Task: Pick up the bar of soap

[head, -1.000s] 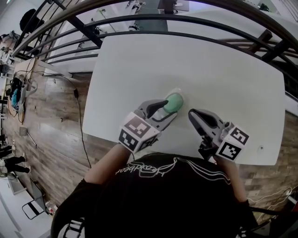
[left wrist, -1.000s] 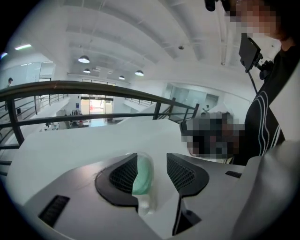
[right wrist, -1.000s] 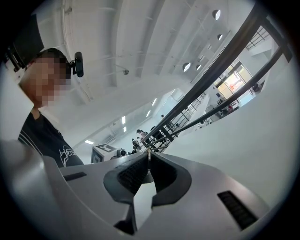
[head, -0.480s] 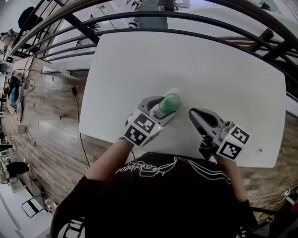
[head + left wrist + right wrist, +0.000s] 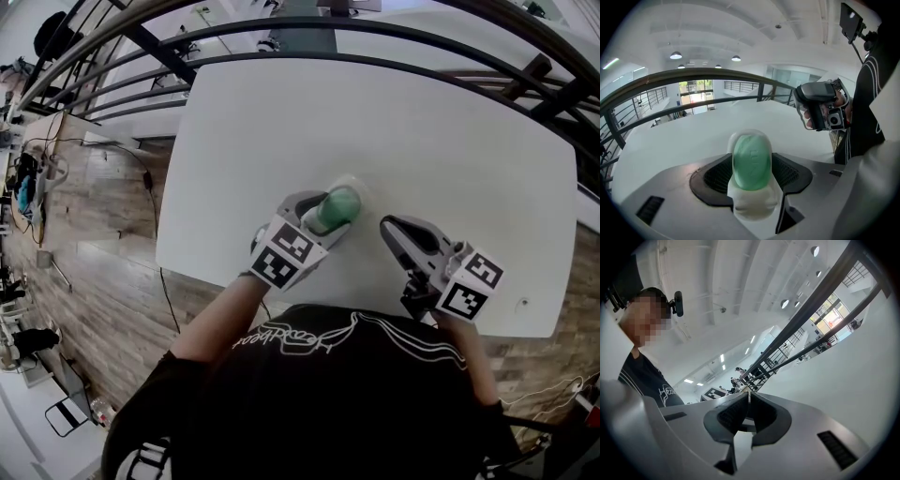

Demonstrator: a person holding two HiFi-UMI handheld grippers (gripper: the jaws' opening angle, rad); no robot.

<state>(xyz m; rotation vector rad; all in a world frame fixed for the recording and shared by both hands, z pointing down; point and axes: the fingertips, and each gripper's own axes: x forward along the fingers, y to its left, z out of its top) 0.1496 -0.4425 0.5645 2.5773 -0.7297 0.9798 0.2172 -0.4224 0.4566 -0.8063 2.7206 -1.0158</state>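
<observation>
A green oval bar of soap lies on a translucent white dish on the white table. My left gripper slants down over it. Its jaws have just been opening and now stand wide, one on each side of the soap. The dark pads sit close to the dish's sides, and I see no squeeze on it. My right gripper hovers to the right of the soap, apart from it, with its jaws shut on nothing. It also shows in the left gripper view.
The table's near edge runs just in front of my body. A dark curved railing bounds the far side. Wooden floor with cables lies off to the left.
My left gripper has come down and forward, so the soap now sits deeper between its jaws, which have spread wider. The soap and the right gripper have barely moved.
</observation>
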